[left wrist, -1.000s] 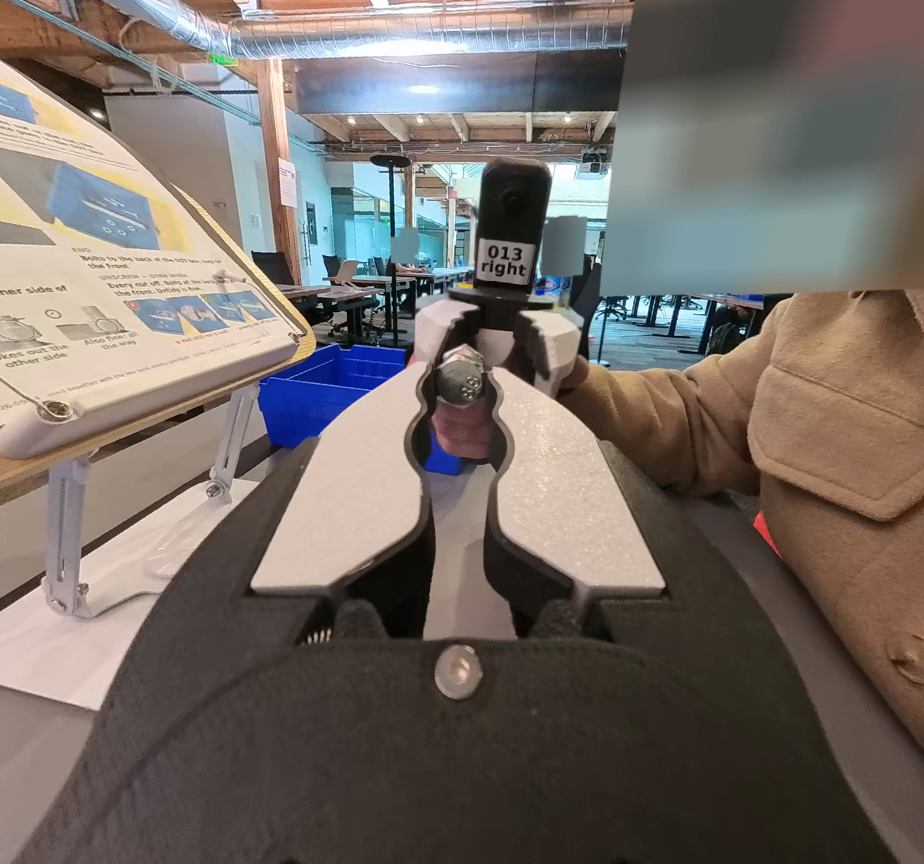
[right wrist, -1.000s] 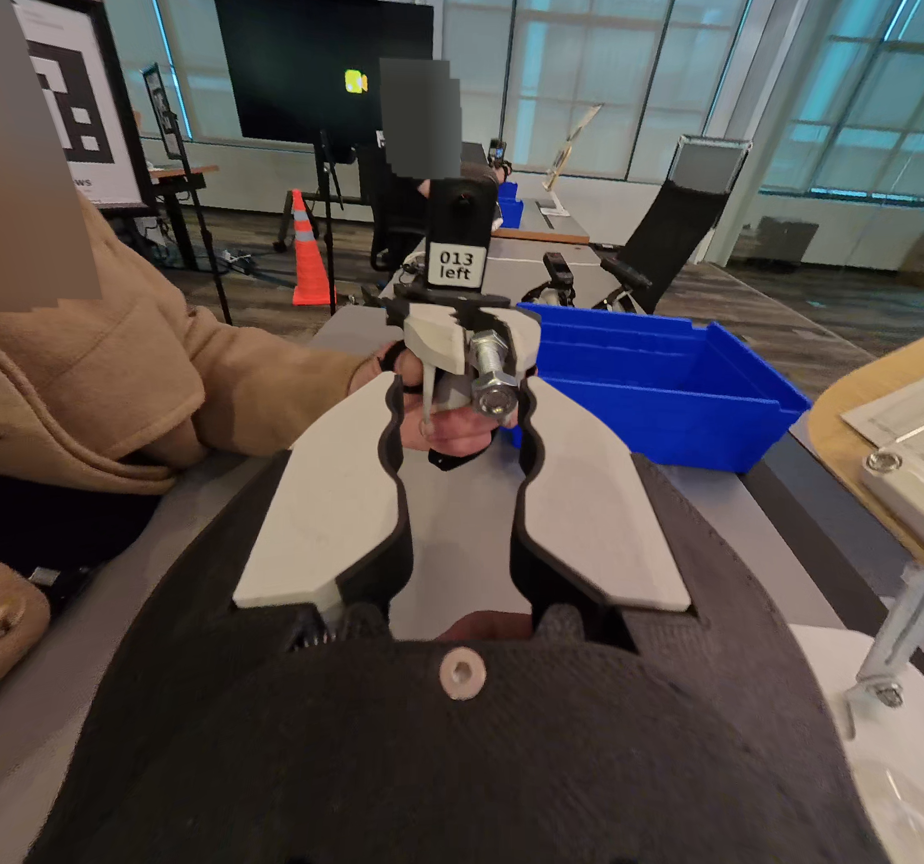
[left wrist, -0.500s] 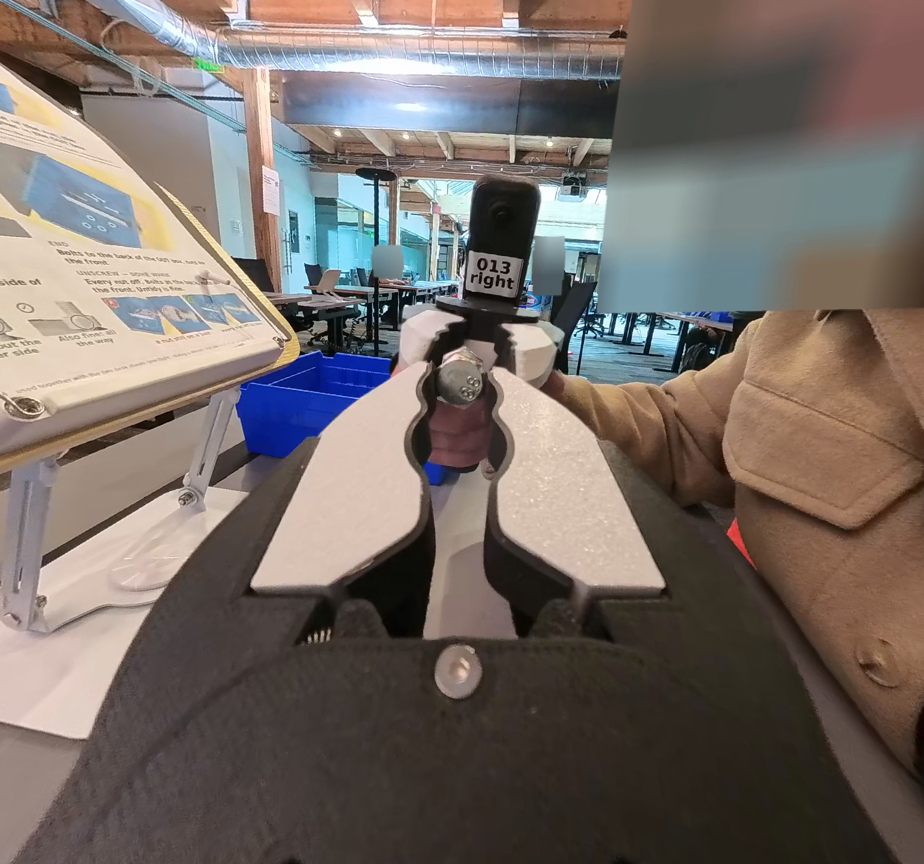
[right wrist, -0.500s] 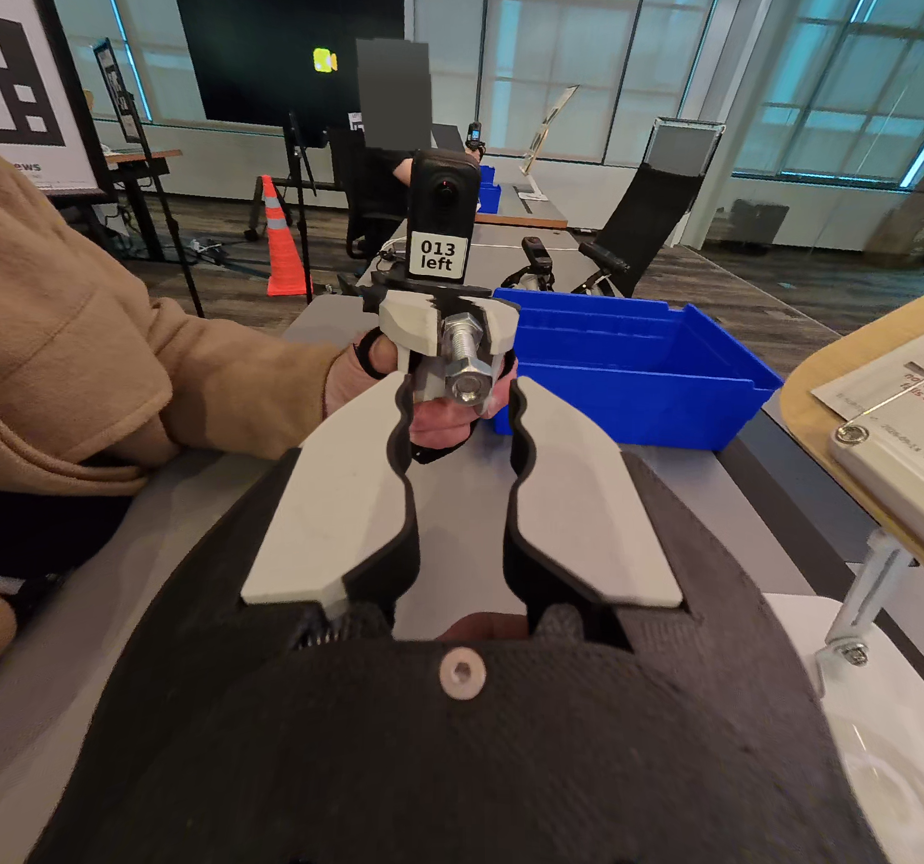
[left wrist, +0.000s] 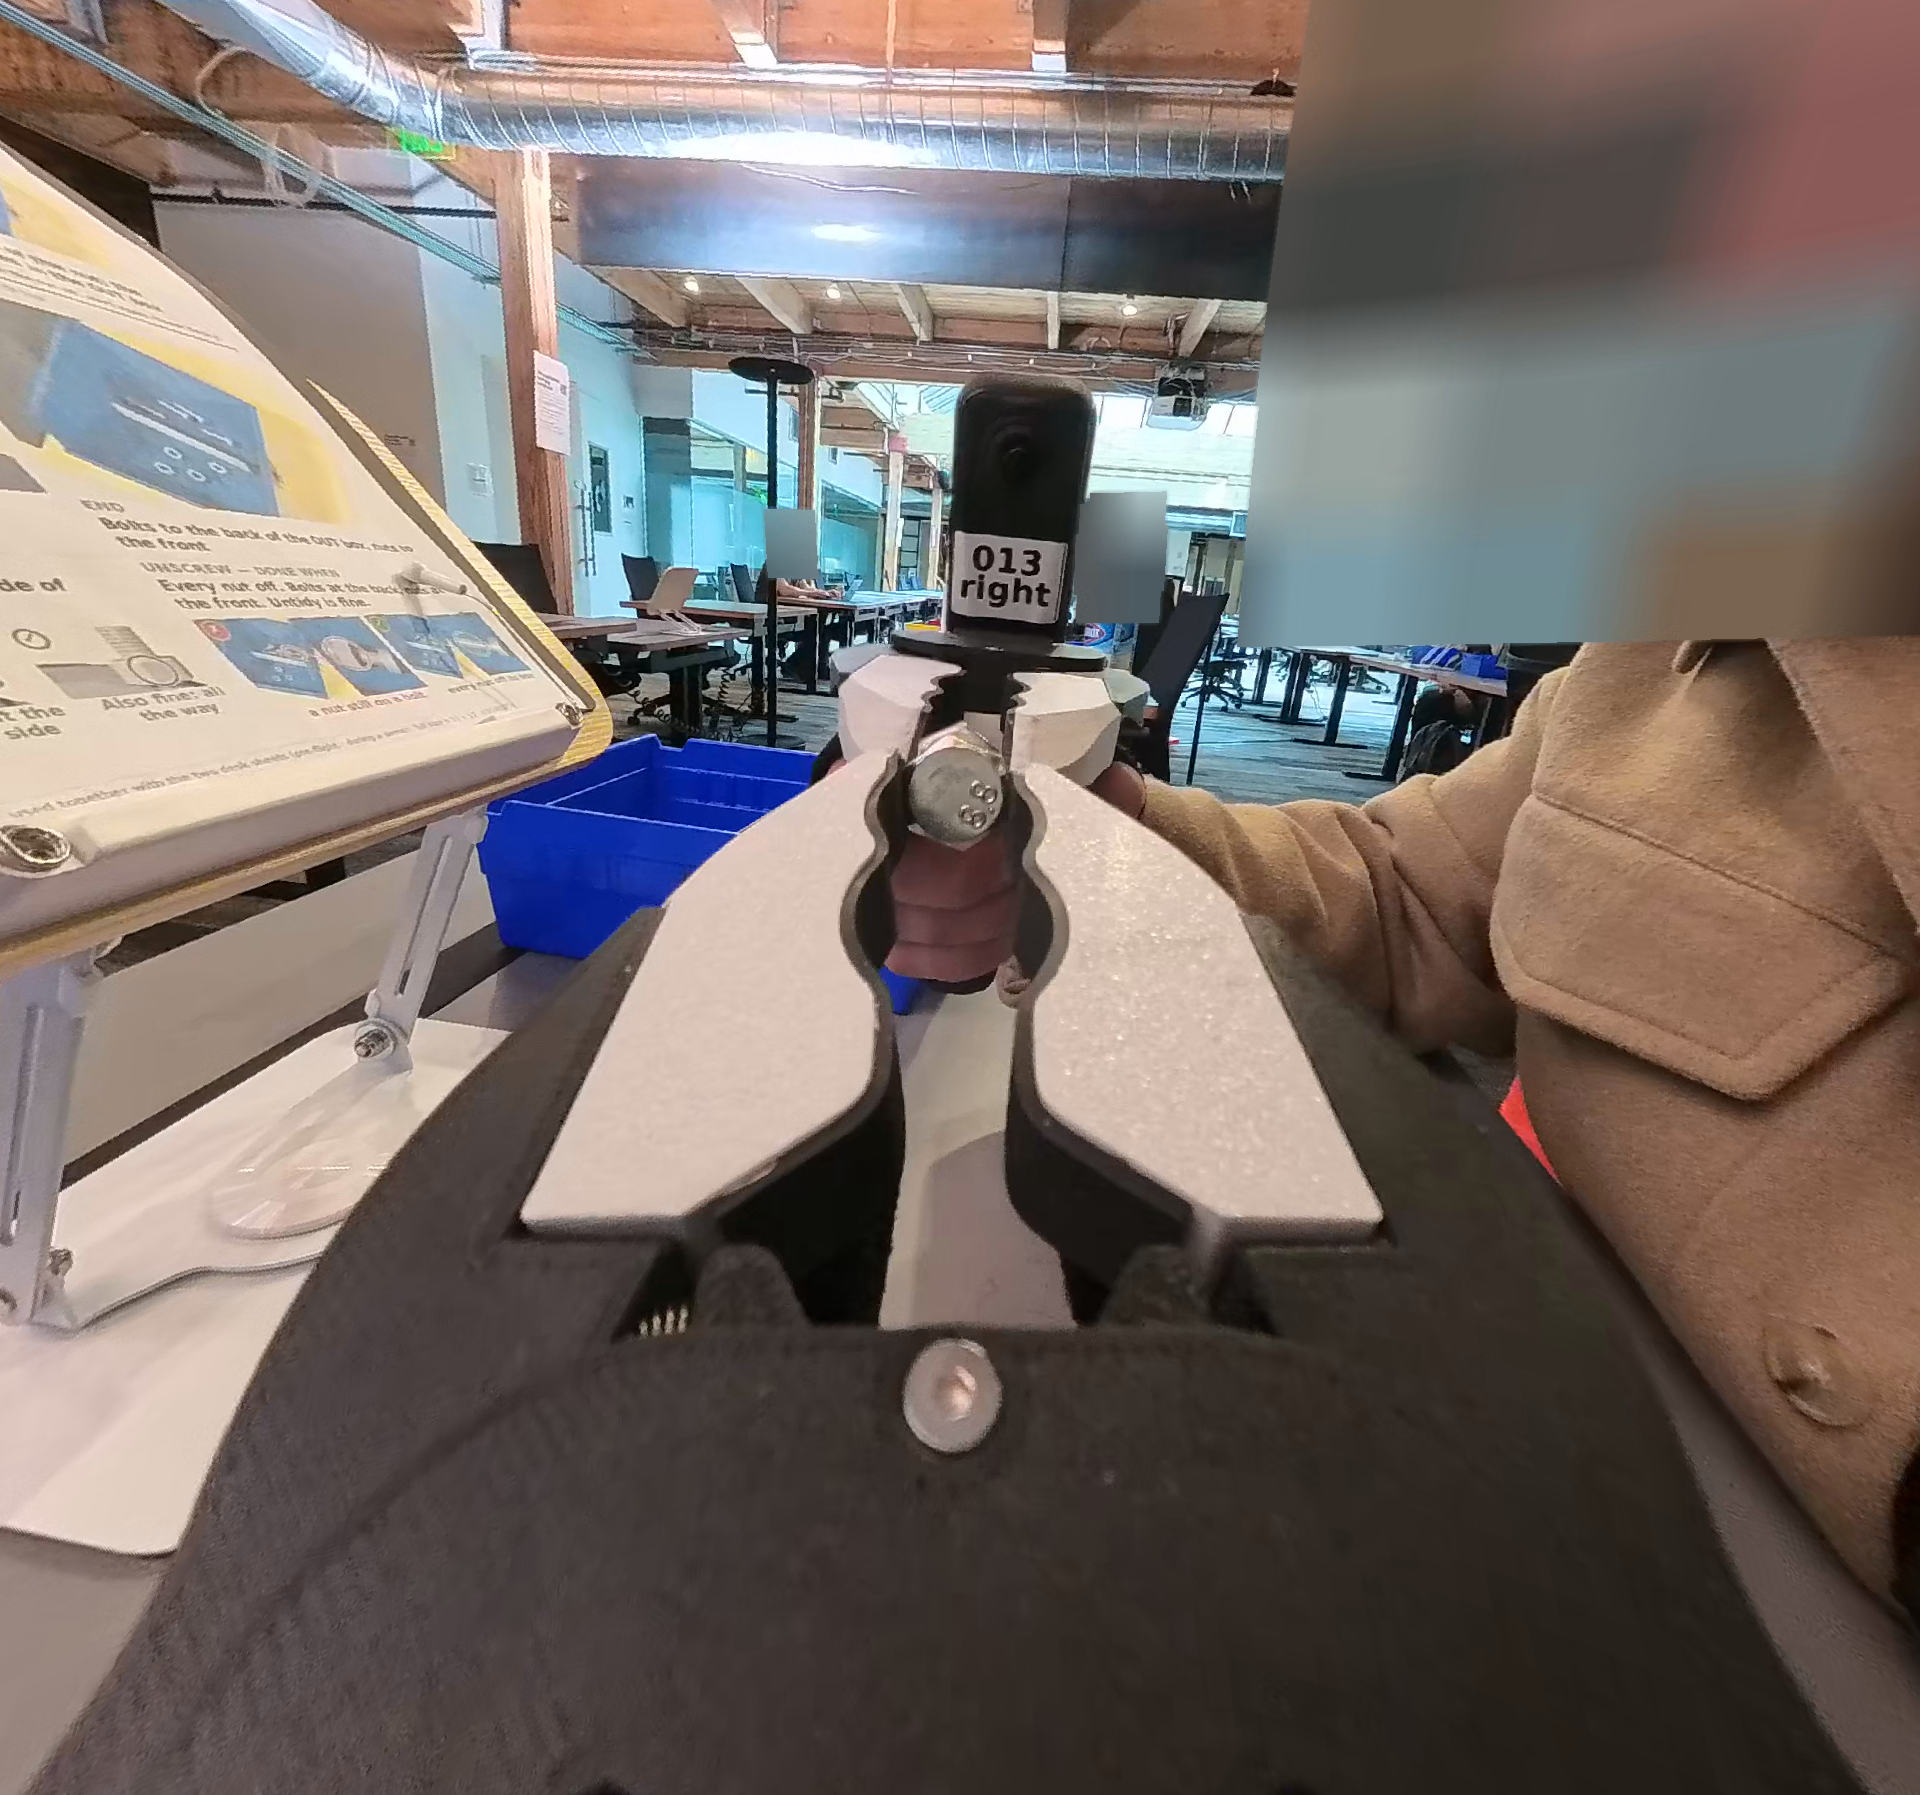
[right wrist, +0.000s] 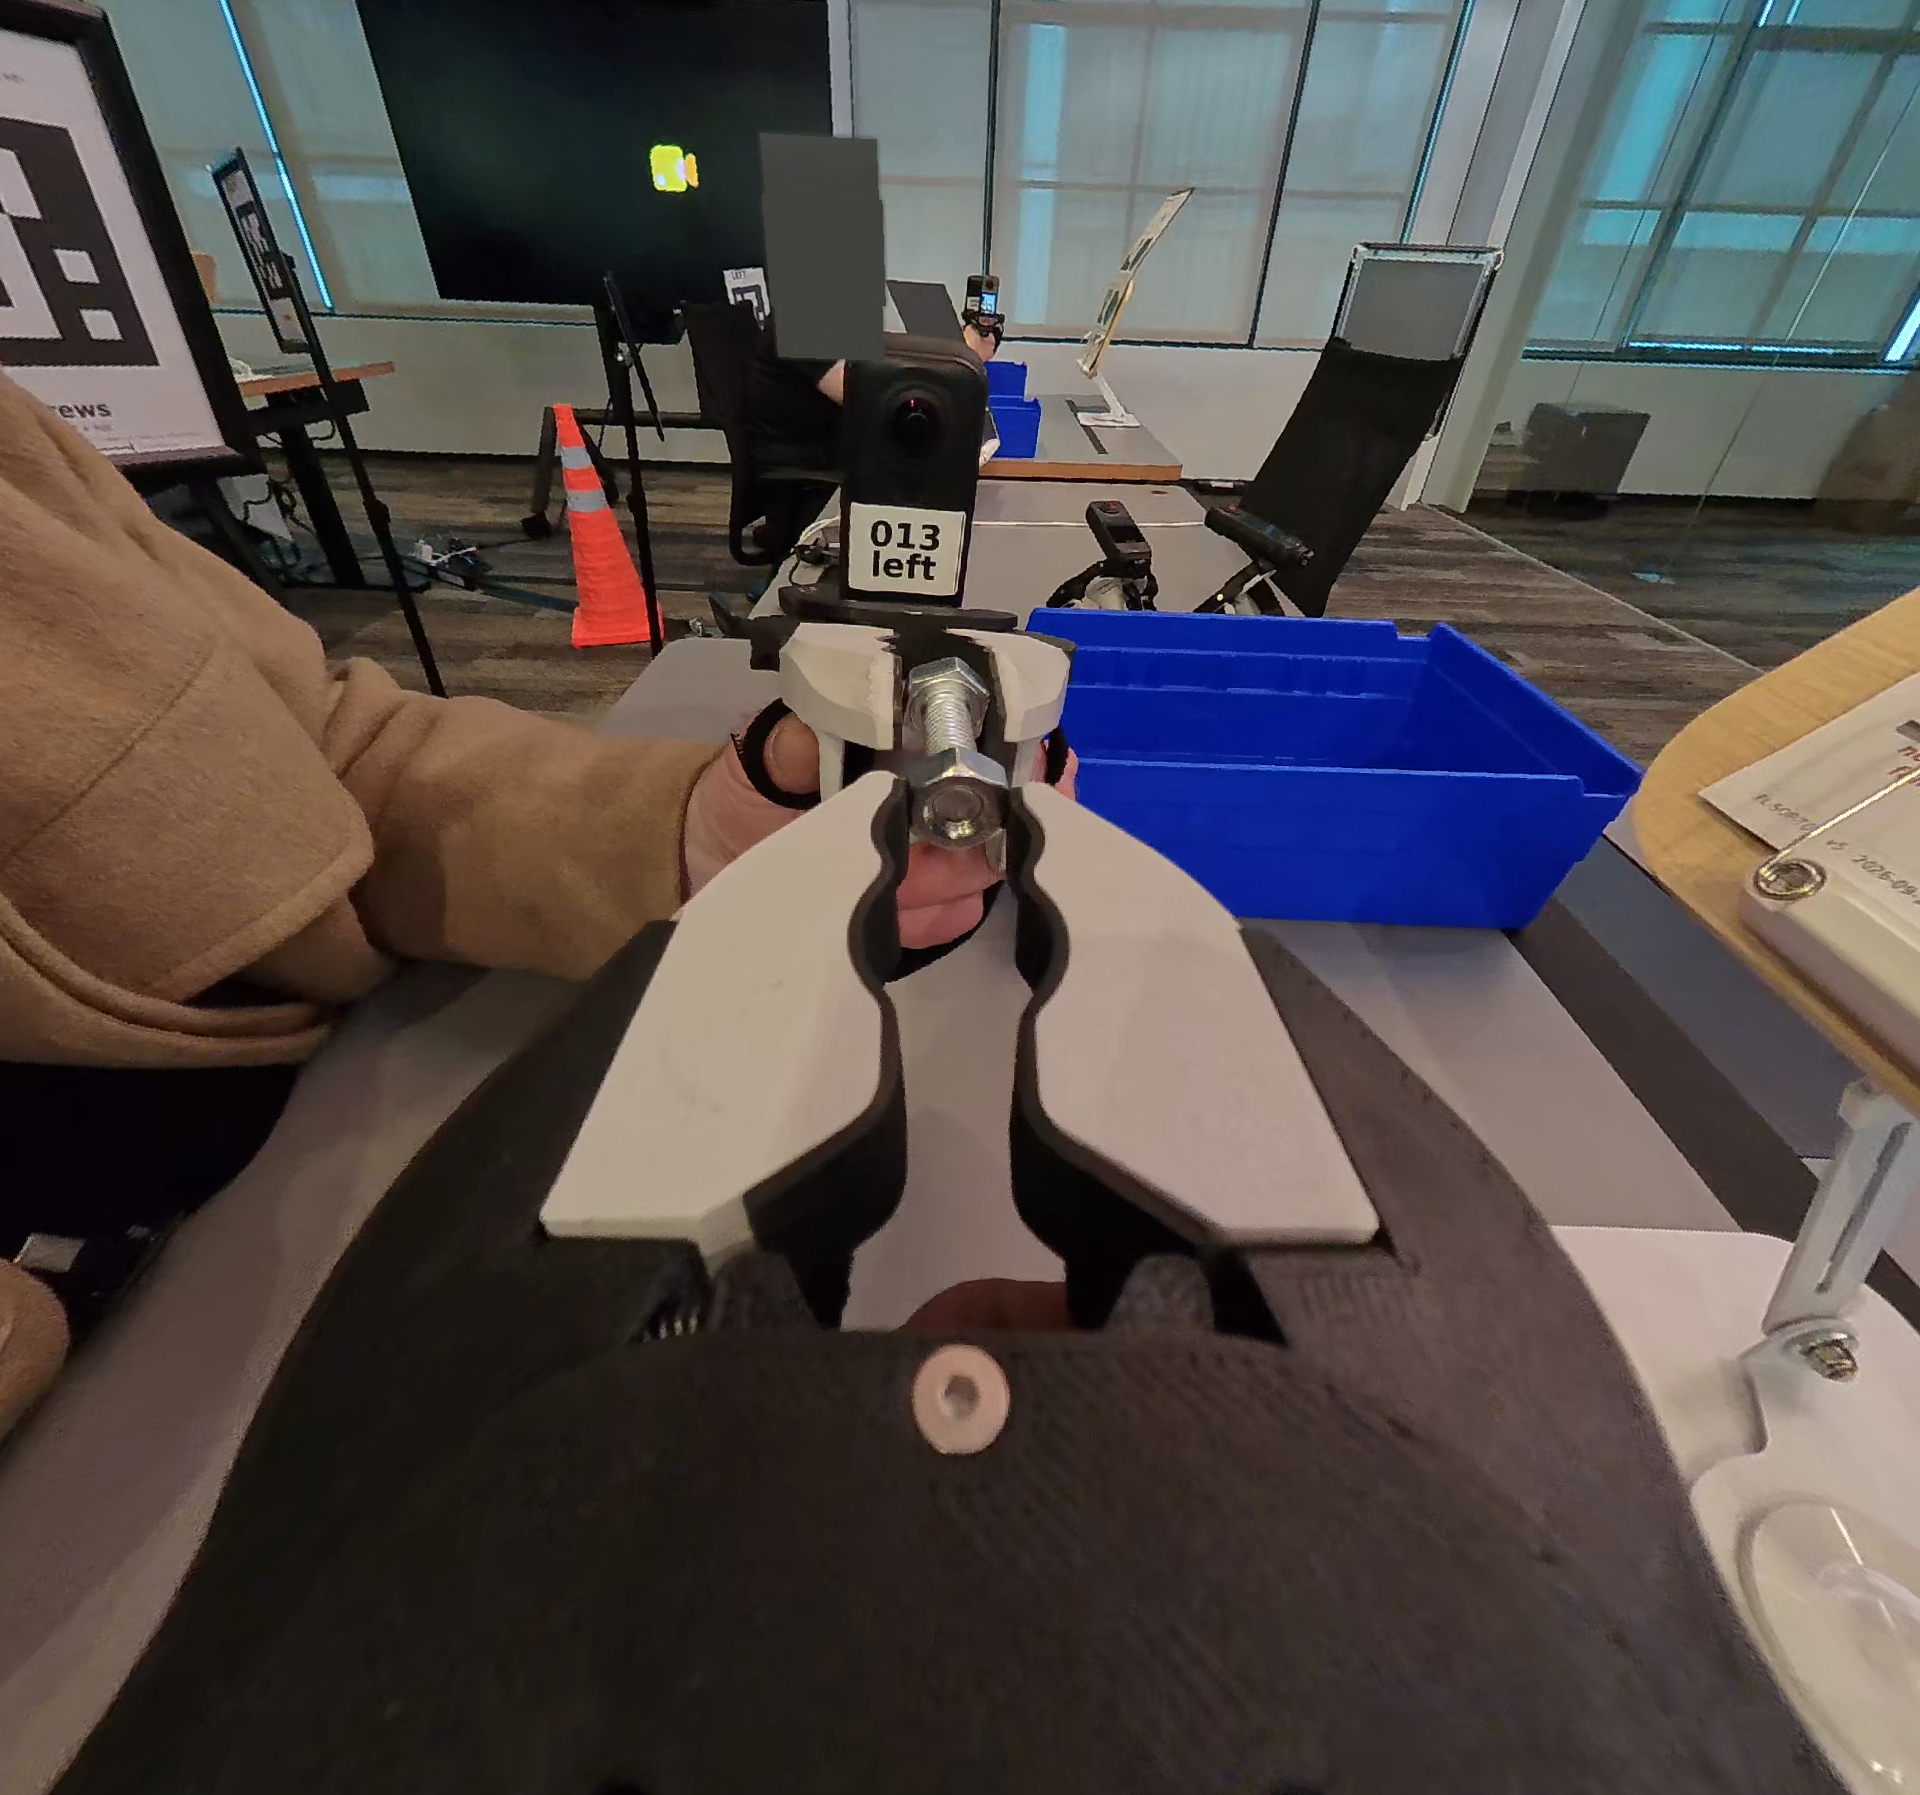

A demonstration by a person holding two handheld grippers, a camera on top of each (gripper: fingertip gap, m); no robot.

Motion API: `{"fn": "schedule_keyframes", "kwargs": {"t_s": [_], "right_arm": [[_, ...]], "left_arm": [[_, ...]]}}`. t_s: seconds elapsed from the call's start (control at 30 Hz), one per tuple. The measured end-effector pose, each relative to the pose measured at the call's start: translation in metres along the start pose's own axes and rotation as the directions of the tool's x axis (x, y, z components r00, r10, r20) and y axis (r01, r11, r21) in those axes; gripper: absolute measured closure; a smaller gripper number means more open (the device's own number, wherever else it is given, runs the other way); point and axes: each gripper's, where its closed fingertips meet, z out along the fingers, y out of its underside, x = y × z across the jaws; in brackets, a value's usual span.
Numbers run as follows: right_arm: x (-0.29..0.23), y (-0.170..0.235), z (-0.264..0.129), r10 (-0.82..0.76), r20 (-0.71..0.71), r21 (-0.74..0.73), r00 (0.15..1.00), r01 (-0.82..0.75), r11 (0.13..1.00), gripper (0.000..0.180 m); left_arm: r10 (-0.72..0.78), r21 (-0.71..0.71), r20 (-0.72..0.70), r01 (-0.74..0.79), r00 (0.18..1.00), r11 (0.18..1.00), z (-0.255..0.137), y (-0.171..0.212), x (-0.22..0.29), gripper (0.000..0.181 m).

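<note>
With left gripper (left wrist: 954, 795) fingers clamped on the bolt (left wrist: 954, 803) head and right gripper (right wrist: 954, 815) fingers on the nut (right wrist: 954, 789) at 12 o'clock, any misalignment could make either slip free over the surface (right wrist: 1444, 1028)

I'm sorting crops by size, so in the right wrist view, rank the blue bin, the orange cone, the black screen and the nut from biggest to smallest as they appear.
As they look in that view:
1. Blue bin and black screen, too close to call
2. Orange cone
3. Nut, held in the right gripper

The screen and cone stand farther off, so they look smaller than they are.
</note>
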Motion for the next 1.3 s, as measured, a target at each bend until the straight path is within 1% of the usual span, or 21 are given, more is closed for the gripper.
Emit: {"fn": "schedule_keyframes", "kwargs": {"t_s": [0.1, 0.2, 0.3, 0.4, 0.47, 0.67, 0.93, 1.13, 1.23, 1.3], "right_arm": [[-0.001, -0.005, -0.002, -0.024, -0.003, 0.018, 1.0, 0.024, 1.0, 0.158], [-0.004, -0.007, -0.003, -0.057, 0.001, 0.0, 0.998, 0.057, 0.998, 0.156], [-0.01, -0.014, -0.006, -0.089, 0.018, 0.028, 0.996, 0.089, 0.996, 0.157], [-0.003, -0.013, -0.008, -0.101, -0.021, 0.013, 0.995, 0.101, 0.995, 0.153], [0.002, -0.008, -0.008, -0.08, -0.031, 0.0, 0.996, 0.08, 0.997, 0.152], [0.002, 0.0, -0.004, 0.028, 0.02, 0.011, 0.999, -0.028, 1.0, 0.153], [0.0, -0.005, -0.005, -0.019, 0.002, 0.019, 1.0, 0.019, 1.0, 0.153], [0.002, 0.001, -0.003, 0.022, 0.014, 0.003, 1.0, -0.022, 1.0, 0.154], [0.001, -0.001, -0.003, 0.04, 0.021, 0.021, 0.999, -0.04, 0.999, 0.161], [0.002, 0.0, -0.003, 0.053, 0.025, 0.022, 0.998, -0.054, 0.998, 0.162]], "left_arm": [[0.005, -0.013, 0.006, -0.005, 1.0, 1.0, 0.001, 0.002, -0.001, 0.163], [0.001, -0.014, 0.003, -0.001, 1.0, 1.0, 0.001, 0.003, 0.0, 0.163], [-0.004, -0.011, 0.005, 0.004, 1.0, 1.0, 0.001, 0.003, -0.001, 0.163], [-0.004, -0.007, 0.01, 0.005, 1.0, 1.0, 0.0, 0.003, -0.002, 0.163], [-0.001, -0.002, 0.011, 0.001, 1.0, 1.0, 0.0, 0.002, -0.002, 0.163], [0.029, -0.016, 0.022, -0.028, 0.999, 0.999, 0.001, 0.002, -0.001, 0.164], [0.02, -0.02, 0.021, -0.02, 1.0, 1.0, 0.0, 0.004, -0.003, 0.164], [0.027, -0.017, 0.021, -0.027, 0.999, 0.999, 0.0, 0.003, -0.002, 0.164], [0.03, -0.02, 0.017, -0.03, 0.999, 0.999, 0.002, 0.004, -0.002, 0.164], [0.031, -0.019, 0.016, -0.03, 0.999, 0.999, 0.002, 0.004, -0.001, 0.164]]}}
